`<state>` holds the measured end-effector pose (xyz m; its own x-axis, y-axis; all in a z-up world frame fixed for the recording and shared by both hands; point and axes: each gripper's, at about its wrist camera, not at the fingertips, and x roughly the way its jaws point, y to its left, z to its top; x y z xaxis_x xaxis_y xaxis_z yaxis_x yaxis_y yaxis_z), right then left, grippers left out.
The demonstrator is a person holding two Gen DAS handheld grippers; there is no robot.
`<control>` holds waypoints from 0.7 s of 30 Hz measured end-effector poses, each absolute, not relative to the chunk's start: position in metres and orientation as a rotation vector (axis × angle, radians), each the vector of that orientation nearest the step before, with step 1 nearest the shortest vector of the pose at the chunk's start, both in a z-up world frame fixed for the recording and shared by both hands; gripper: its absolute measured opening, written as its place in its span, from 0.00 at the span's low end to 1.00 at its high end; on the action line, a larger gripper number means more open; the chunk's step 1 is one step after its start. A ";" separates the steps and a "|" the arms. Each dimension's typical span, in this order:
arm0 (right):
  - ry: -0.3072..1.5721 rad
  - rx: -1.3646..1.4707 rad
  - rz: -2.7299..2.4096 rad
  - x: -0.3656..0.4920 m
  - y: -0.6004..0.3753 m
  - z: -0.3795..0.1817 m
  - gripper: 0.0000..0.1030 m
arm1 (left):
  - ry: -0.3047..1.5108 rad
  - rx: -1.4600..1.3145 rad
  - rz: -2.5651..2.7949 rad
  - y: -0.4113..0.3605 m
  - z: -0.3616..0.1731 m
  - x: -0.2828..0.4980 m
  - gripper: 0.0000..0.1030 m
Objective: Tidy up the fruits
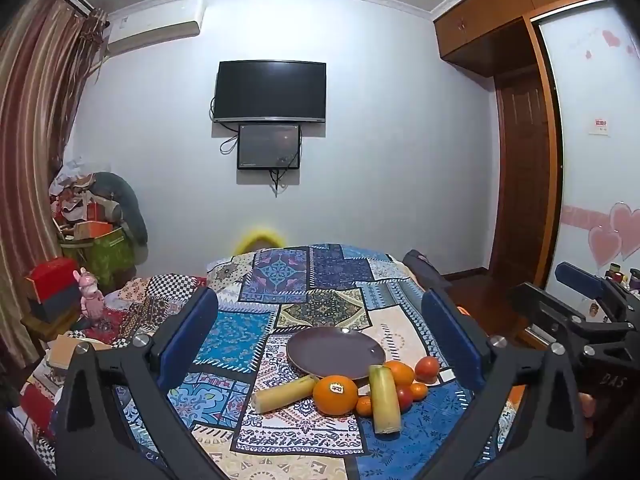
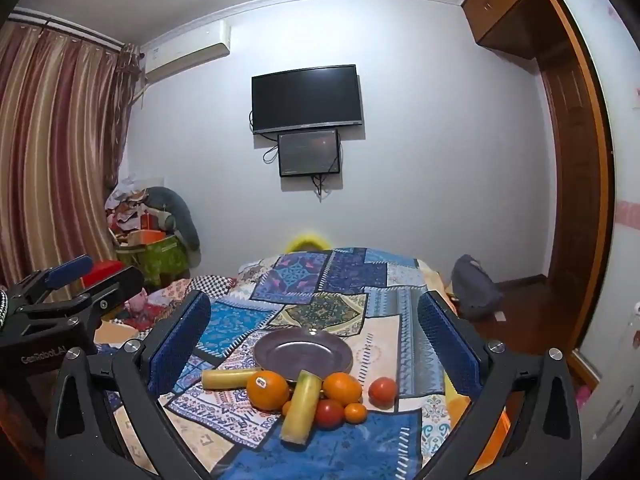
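Observation:
A dark round plate (image 1: 335, 350) (image 2: 303, 354) lies empty on the patchwork cloth. In front of it sits a pile of fruit: a big stickered orange (image 1: 335, 395) (image 2: 267, 391), a second orange (image 1: 399, 373) (image 2: 342, 389), two pale yellow-green stalk pieces (image 1: 384, 398) (image 2: 301, 406), tomatoes (image 1: 427, 369) (image 2: 382, 391) and small mandarins (image 2: 355, 412). My left gripper (image 1: 328, 328) is open and empty, held above and before the pile. My right gripper (image 2: 316, 332) is open and empty too; it also shows at the right of the left wrist view (image 1: 580, 300).
The cloth covers a table (image 1: 280, 292) that ends at the far edge. A cluttered pile of boxes and bags (image 1: 92, 232) stands at the left by the curtain. A dark bag (image 2: 476, 288) lies on the wooden floor at the right. A TV (image 1: 270, 91) hangs on the far wall.

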<state>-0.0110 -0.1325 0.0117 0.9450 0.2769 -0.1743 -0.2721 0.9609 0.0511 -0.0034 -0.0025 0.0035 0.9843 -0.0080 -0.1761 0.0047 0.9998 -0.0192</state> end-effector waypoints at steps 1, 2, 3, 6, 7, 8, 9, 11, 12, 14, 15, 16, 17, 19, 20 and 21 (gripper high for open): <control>0.180 0.029 0.280 -0.011 -0.133 0.010 1.00 | 0.177 -0.021 -0.006 -0.002 0.003 -0.004 1.00; 0.180 0.029 0.281 -0.010 -0.133 0.010 1.00 | 0.175 -0.022 -0.006 -0.002 0.003 -0.004 1.00; 0.179 0.028 0.280 -0.010 -0.133 0.011 1.00 | 0.175 -0.022 -0.006 -0.002 0.003 -0.004 1.00; 0.178 0.030 0.279 -0.010 -0.135 0.012 1.00 | 0.175 -0.021 -0.004 -0.002 0.003 -0.004 1.00; 0.177 0.031 0.279 -0.010 -0.135 0.011 1.00 | 0.175 -0.021 -0.003 -0.002 0.003 -0.004 1.00; 0.180 0.031 0.277 -0.009 -0.135 0.011 1.00 | 0.175 -0.021 -0.003 -0.002 0.003 -0.004 1.00; 0.181 0.031 0.277 -0.009 -0.136 0.011 1.00 | 0.176 -0.024 -0.004 -0.001 0.003 -0.004 1.00; 0.182 0.031 0.277 -0.010 -0.135 0.012 1.00 | 0.178 -0.028 -0.005 -0.001 0.002 -0.004 1.00; 0.182 0.032 0.277 -0.010 -0.135 0.012 1.00 | 0.178 -0.028 -0.004 -0.001 0.002 -0.003 1.00; 0.180 0.030 0.274 -0.010 -0.135 0.011 1.00 | 0.179 -0.026 -0.001 -0.001 0.001 -0.003 1.00; 0.180 0.029 0.274 -0.010 -0.135 0.011 1.00 | 0.178 -0.027 -0.001 0.000 0.001 -0.002 1.00; 0.180 0.029 0.274 -0.010 -0.135 0.011 1.00 | 0.179 -0.027 -0.002 -0.001 0.001 -0.002 1.00; 0.180 0.028 0.274 -0.009 -0.136 0.011 1.00 | 0.179 -0.028 -0.003 -0.001 0.001 -0.002 1.00; 0.180 0.030 0.276 -0.009 -0.136 0.011 1.00 | 0.179 -0.029 -0.002 -0.001 0.001 -0.002 1.00; 0.180 0.030 0.276 -0.009 -0.136 0.011 1.00 | 0.179 -0.028 -0.001 -0.001 0.001 -0.002 1.00; 0.179 0.030 0.276 -0.010 -0.136 0.011 1.00 | 0.178 -0.028 0.000 -0.001 0.001 -0.001 1.00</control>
